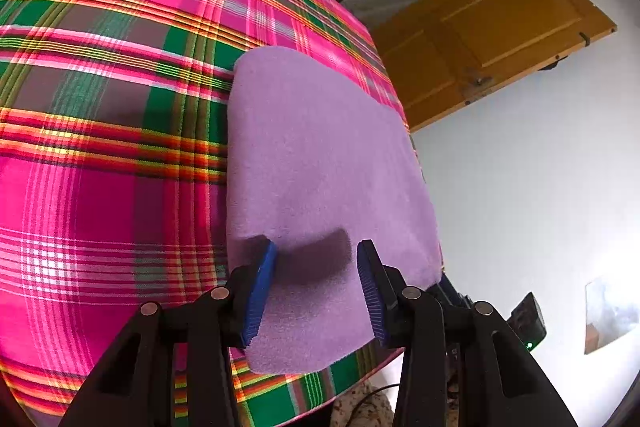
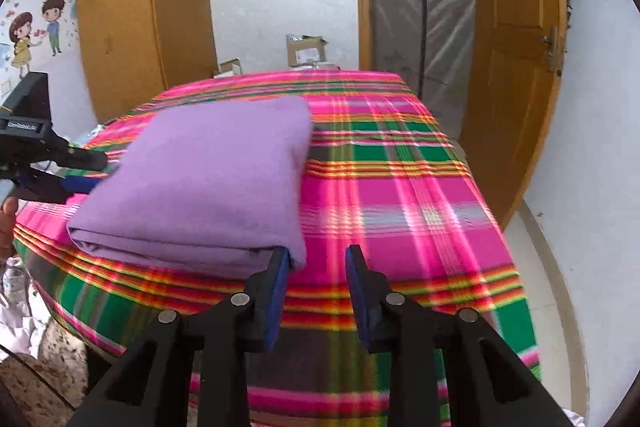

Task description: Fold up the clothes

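Right wrist view: my right tool (image 2: 316,283) gapes empty beside the folded purple cloth (image 2: 208,179). My left tool (image 1: 316,291) gapes above it; I should press the fold flat evenly.

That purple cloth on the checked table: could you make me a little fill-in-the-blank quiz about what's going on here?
1. The folded garment is ____ in colour.
2. It lies on a plaid tablecloth whose main colour is ____.
3. The left tool has its blue pads spread ____ over the garment, not pinching it.
4. Behind the table, the wooden door stands ____.

Missing words: purple; pink; apart; open
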Demonstrator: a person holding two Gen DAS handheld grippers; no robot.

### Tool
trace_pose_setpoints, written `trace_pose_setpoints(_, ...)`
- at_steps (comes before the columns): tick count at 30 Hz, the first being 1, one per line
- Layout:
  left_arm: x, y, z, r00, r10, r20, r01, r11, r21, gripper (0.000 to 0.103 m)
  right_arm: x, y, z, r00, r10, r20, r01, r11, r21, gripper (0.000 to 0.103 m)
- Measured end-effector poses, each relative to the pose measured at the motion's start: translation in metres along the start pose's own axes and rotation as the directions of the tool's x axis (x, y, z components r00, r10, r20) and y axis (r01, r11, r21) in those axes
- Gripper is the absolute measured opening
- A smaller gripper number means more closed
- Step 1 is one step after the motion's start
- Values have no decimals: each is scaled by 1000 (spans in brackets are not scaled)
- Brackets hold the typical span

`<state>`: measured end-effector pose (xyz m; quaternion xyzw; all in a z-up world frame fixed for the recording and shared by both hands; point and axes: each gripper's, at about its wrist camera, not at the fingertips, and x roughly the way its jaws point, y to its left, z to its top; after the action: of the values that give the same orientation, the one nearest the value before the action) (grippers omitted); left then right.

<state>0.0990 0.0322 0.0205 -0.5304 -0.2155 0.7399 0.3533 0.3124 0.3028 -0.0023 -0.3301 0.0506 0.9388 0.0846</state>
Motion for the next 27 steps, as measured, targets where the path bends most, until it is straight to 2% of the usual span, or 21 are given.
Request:
trace_pose_setpoints(3, -1, 0, -1, 1000, 8, 1, -8, 1000, 3, 44, -1, -10, 0, 995, -100, -12, 100, 995, -12, 30)
trace_pose_setpoints(4, -1, 0, 0, 1000, 11, 3, -11, 1000, 2, 44, -1, -15, 1, 995, -101, -20, 101, 995, -3, 30)
trace_pose_setpoints(7, 0, 0, 2, 1000, 11, 3, -11, 1000, 0, 44, -2, -32, 10, 999, -27, -33, 30, 997, 78, 30)
trace_pose_setpoints(10, 1, 1, 5, 1000, 20, 8, -20, 1000, 1, 44, -3, -40, 23, 998, 60, 1, -59, 987, 151, 30)
trace_pose_setpoints(12, -2, 2, 8, 1000, 25, 15, -25, 1000, 6, 44, 0, -38, 35, 993, 112, 19, -114, 981, 159, 30)
trace_pose_setpoints(17, -1, -18, 17, 998, 45, 34, -47, 996, 82, 44, 17, 3, 68, 988, 151, 34, -150, 988, -33, 30)
trace_pose_setpoints(20, 2, -34, 24, 999, 39, 37, -44, 988, 148, 44, 30, 29, 81, 981, 196, 16, -192, 972, -136, 30)
trace_pose_setpoints(23, 5, -42, 30, 1000, 19, 19, -22, 980, 196, 44, 46, 44, 84, 979, 203, -28, -205, 962, -179, 30)
trace_pose_setpoints(27, 25, -35, 36, 997, 76, -19, -71, 978, 198, 44, 70, 47, 77, 976, 188, -111, -206, 962, -181, 30)
